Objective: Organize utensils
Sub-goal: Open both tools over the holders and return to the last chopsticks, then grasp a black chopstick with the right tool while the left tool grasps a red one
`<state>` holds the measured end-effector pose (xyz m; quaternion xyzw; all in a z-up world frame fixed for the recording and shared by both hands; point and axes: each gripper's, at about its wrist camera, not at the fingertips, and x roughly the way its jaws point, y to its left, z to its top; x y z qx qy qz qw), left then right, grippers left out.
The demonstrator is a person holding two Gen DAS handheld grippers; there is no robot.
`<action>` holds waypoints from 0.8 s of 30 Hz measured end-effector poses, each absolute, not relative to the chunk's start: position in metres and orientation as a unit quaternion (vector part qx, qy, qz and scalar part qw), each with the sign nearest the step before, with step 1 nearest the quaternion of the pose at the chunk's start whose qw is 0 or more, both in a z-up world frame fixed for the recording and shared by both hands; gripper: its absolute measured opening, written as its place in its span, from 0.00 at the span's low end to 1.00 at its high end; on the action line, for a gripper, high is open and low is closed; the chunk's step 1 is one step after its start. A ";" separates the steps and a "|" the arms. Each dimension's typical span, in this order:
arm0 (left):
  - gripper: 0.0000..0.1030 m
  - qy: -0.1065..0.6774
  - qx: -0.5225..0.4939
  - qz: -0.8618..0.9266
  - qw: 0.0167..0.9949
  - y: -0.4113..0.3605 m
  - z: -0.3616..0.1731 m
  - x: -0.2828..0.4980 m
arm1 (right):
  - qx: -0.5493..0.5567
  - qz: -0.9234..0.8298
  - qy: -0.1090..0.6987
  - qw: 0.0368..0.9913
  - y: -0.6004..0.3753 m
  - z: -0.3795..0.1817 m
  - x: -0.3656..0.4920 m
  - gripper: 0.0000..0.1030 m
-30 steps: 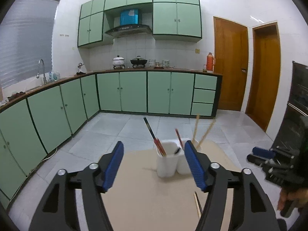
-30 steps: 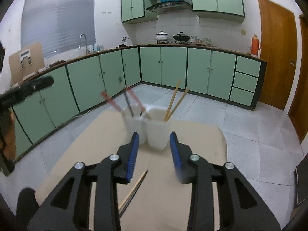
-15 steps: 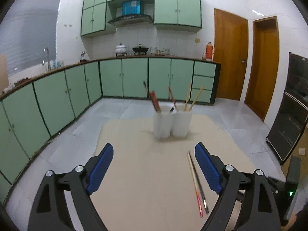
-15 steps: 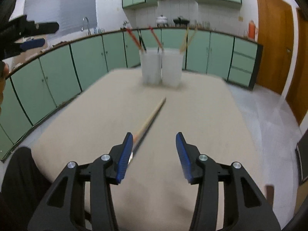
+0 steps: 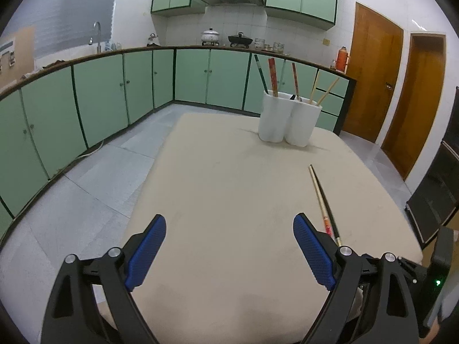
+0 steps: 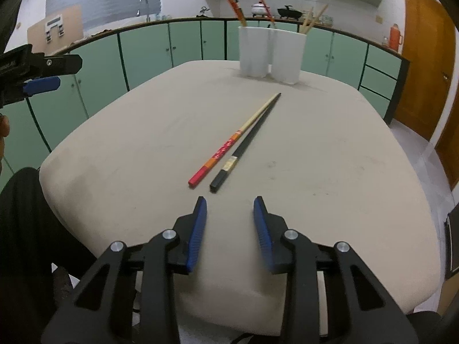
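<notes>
A kitchen lined with pale green cabinet doors (image 5: 100, 97) under a dark wooden counter fills the background of both wrist views, with two brown wooden doors (image 5: 370, 77) on the right wall. In front of them stands a table covered with a beige cloth (image 5: 229, 189), its corners rounded.

At the far end of the table sits a white plastic two-compartment utensil holder (image 5: 288, 120), the two tubs touching side by side. Several chopsticks stand in it, leaning at angles: red-patterned and dark ones in the left tub, pale bamboo ones in the right tub.

The left gripper (image 5: 229, 250), black with blue ribbed pads, hangs over the near edge of the table with its jaws spread wide and nothing between them. The right gripper (image 6: 230, 229), of the same make, hovers low over the near part of the cloth; its jaws stand apart at a narrower gap and hold nothing.

Two loose chopsticks lie flat on the cloth between the right gripper and the holder, well apart from the holder. The red-and-orange patterned chopstick with a pale bamboo tip (image 6: 233, 140) lies on the left, and the black lacquered chopstick with a pale band near its thick end (image 6: 243, 144) lies on the right. Their thin tips meet pointing toward the holder, and their thick ends splay apart just ahead of the right gripper's fingertips.
</notes>
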<state>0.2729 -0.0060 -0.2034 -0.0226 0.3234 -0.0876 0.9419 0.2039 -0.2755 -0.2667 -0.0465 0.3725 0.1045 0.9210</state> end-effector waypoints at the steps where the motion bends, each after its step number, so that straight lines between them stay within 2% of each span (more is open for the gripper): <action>1: 0.86 0.324 -0.022 -0.088 0.942 -0.006 -0.205 0.273 | -0.048 0.105 0.371 0.921 -0.275 -0.267 0.205 0.32; 9: 0.86 0.332 -0.014 -0.096 0.938 -0.011 -0.213 0.275 | -0.052 0.108 0.358 0.926 -0.271 -0.269 0.218 0.31; 12: 0.86 0.330 -0.010 -0.105 0.938 -0.017 -0.216 0.274 | -0.047 0.106 0.356 0.927 -0.274 -0.270 0.226 0.18; 13: 0.86 0.330 -0.010 -0.110 0.938 -0.019 -0.218 0.274 | -0.046 0.101 0.356 0.928 -0.278 -0.270 0.228 0.09; 14: 0.85 0.330 -0.010 -0.115 0.937 -0.022 -0.221 0.274 | -0.040 0.096 0.357 0.928 -0.284 -0.270 0.229 0.07; 24: 0.81 0.344 0.002 -0.166 0.924 -0.081 -0.244 0.278 | 0.023 0.031 0.372 0.928 -0.362 -0.266 0.228 0.06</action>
